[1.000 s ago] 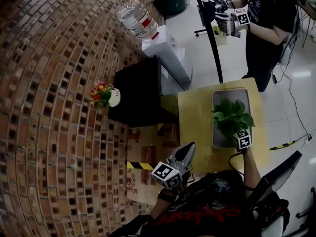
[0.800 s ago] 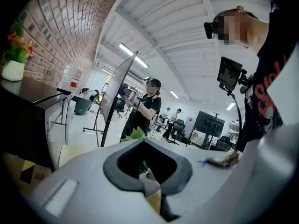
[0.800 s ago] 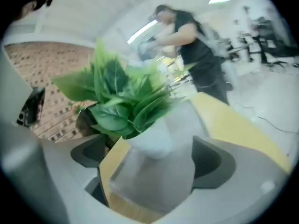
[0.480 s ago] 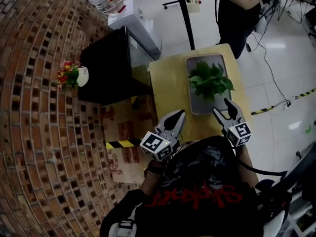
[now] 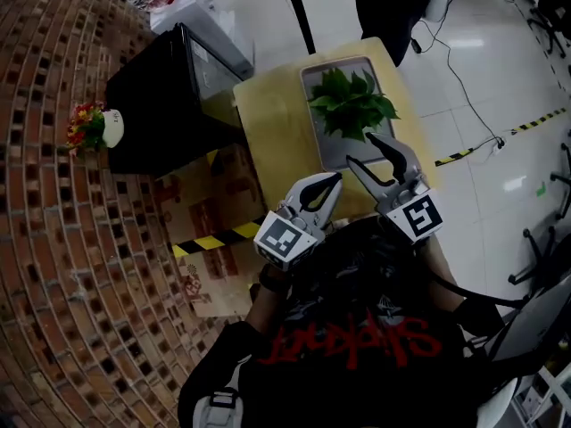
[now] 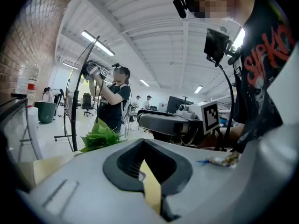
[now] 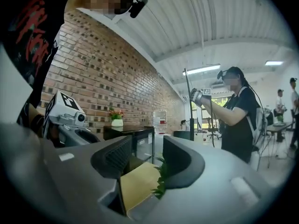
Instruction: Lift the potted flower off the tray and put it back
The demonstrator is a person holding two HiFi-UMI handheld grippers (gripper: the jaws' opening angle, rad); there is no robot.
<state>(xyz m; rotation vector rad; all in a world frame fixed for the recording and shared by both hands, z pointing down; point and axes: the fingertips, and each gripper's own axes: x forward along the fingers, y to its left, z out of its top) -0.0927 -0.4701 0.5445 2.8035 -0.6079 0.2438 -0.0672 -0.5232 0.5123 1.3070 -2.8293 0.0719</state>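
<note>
The potted flower (image 5: 351,103), a bushy green plant, stands on the grey tray (image 5: 314,74) on the wooden table (image 5: 268,123). My right gripper (image 5: 360,148) hangs above the table's near edge, short of the plant. Its jaws are closing with nothing between them. In the right gripper view the leaves (image 7: 161,177) show far beyond the gap of the right gripper (image 7: 147,143). My left gripper (image 5: 335,179) is beside it on the left, shut and empty. The left gripper view shows the left gripper (image 6: 142,141), the plant (image 6: 100,136) and the right gripper (image 6: 163,122).
A black cabinet (image 5: 161,105) stands left of the table, with a small pot of red and yellow flowers (image 5: 89,127) on it. A cardboard box with hazard tape (image 5: 214,234) lies below. A person (image 7: 236,120) stands beyond the table by a stand pole (image 5: 294,7).
My right gripper has come away from the plant's base, risen toward me, and its jaws have narrowed. The plant stays on the tray. My left gripper has shifted slightly toward the table.
</note>
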